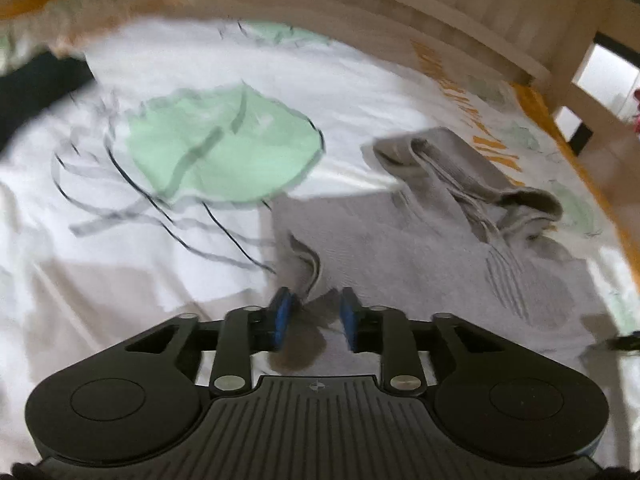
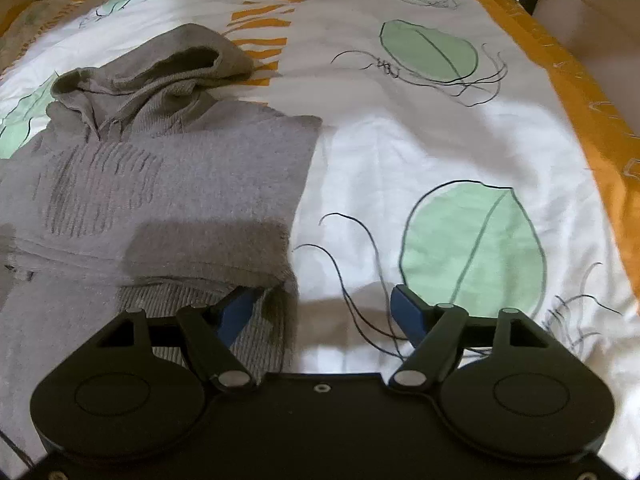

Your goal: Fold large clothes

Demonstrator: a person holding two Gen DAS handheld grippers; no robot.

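White bedsheet with green leaf prints [image 2: 420, 152] inside a pale wooden bed frame [image 1: 500, 12], grey knitted hooded sweater [image 2: 180, 168] lying flat, right side bare, left gripper [image 1: 314, 316] fingers slightly apart over its raised corner, right gripper [image 2: 324, 312] fingers wide astride its edge.

Both the left gripper [image 1: 313, 316] and right gripper [image 2: 324, 312] are black plastic, with blue pads, silver pivot screws and round side discs

Ahead of your left gripper [image 1: 314, 316], black with blue pads [image 1: 281, 318], the grey knitted hooded sweater [image 1: 400, 248] shows a patch of darker ribbed stripes to the right. Under it, the white cotton bedsheet [image 2: 400, 152] carries pale green leaves outlined in thin black lines. Past your right gripper [image 2: 324, 312] it also has an orange zebra-like band and an orange border.
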